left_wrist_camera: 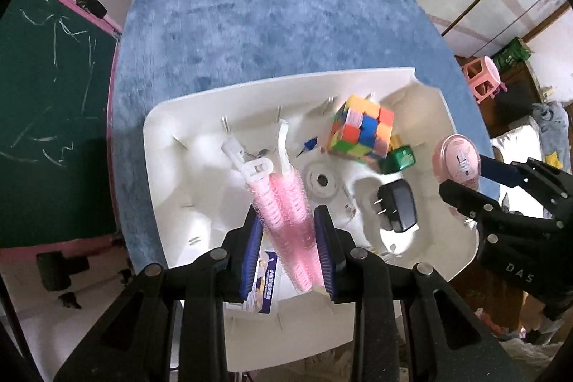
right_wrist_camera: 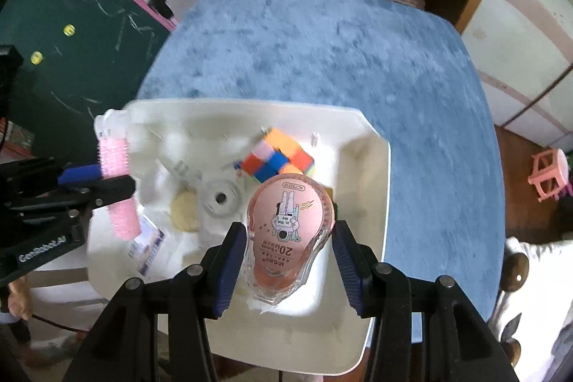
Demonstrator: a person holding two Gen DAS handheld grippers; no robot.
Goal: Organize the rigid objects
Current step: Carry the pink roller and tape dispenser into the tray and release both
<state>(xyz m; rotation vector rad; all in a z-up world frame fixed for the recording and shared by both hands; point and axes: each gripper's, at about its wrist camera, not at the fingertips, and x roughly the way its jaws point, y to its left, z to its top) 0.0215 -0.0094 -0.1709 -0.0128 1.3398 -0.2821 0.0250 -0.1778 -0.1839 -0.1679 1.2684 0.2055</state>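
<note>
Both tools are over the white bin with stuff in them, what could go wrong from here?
The pink rollers hang long past the left tool and may snag the cube or charger. The tape dispenser in the right tool could land on the cube. The tools may bump over the bin.

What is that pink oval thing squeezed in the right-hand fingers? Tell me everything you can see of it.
The pink correction tape dispenser is a teardrop-shaped case of clear plastic with a pink face. The face bears a cartoon figure, "20M" and small print, all upside down in the right wrist view. Its narrow end points toward the camera. The right gripper holds it by its two sides, above the white tray, near the colourful cube.
</note>
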